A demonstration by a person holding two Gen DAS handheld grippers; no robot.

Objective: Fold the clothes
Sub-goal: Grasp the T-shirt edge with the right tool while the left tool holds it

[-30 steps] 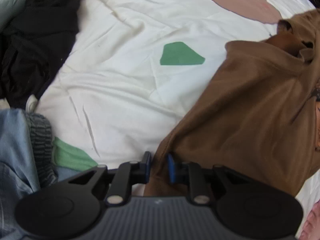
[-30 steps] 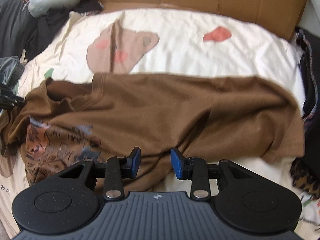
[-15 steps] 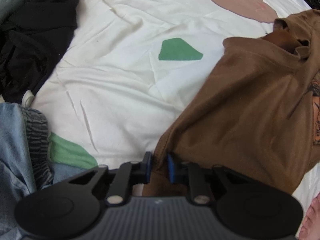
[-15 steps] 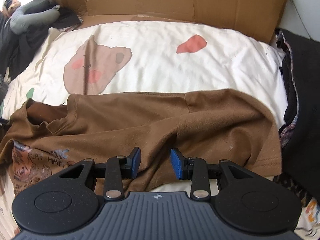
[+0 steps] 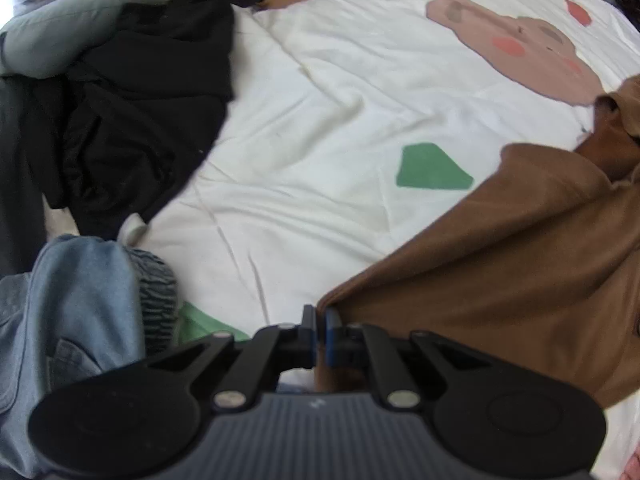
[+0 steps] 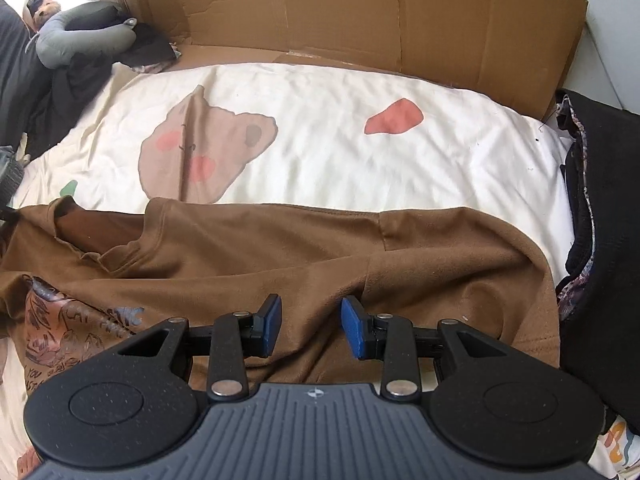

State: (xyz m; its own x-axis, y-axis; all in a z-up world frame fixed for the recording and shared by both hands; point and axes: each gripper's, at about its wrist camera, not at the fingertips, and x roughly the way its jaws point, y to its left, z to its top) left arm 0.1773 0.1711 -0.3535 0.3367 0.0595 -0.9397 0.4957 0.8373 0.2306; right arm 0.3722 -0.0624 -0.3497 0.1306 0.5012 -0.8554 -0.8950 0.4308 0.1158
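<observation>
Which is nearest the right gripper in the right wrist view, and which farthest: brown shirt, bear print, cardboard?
From the right gripper:
1. Brown shirt, directly under the jaws.
2. Bear print, beyond the shirt, to the left on the sheet.
3. Cardboard, at the far edge, standing behind the sheet.

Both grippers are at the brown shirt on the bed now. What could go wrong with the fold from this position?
1. The left gripper has just closed on only a thin corner of the brown shirt; it may slip out when lifted.
2. The right gripper stands open over bunched fabric, so it may catch several layers.
3. The shirt is wrinkled near its collar; folding now could lock creases in.
</observation>
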